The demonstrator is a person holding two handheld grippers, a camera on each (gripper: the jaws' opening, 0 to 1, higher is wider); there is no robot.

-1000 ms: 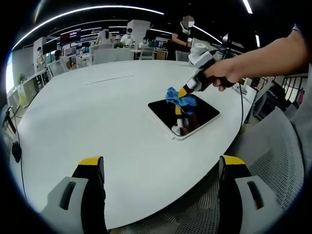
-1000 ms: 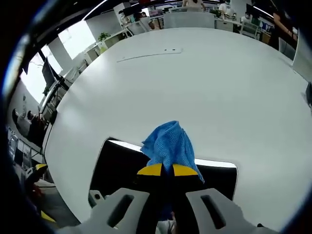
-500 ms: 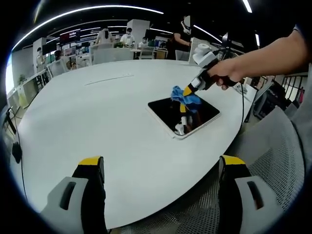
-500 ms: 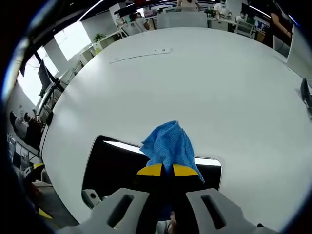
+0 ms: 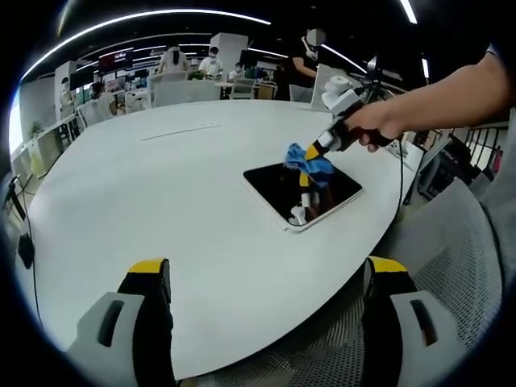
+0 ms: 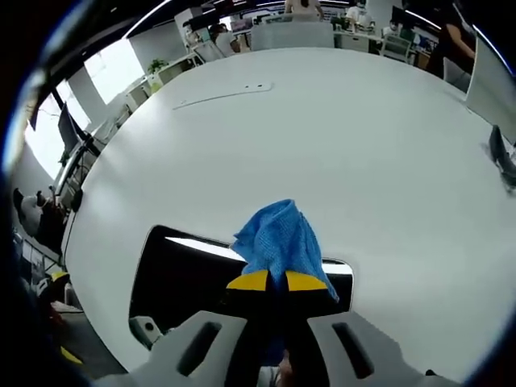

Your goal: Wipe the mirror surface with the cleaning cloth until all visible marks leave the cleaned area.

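Right tool (image 6: 271, 280) pinches cloth (image 6: 280, 238) bunched upward over mirror (image 6: 185, 274).

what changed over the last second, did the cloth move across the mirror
Yes. In the left gripper view the right gripper, shut on the blue cloth, has carried it a little toward the mirror's far edge. The mirror stayed put on the table; the left gripper stayed open, off the mirror.

Open office: white oval table (image 5: 161, 201), ceiling strip lights (image 5: 145, 16), distant desks (image 5: 173, 89).
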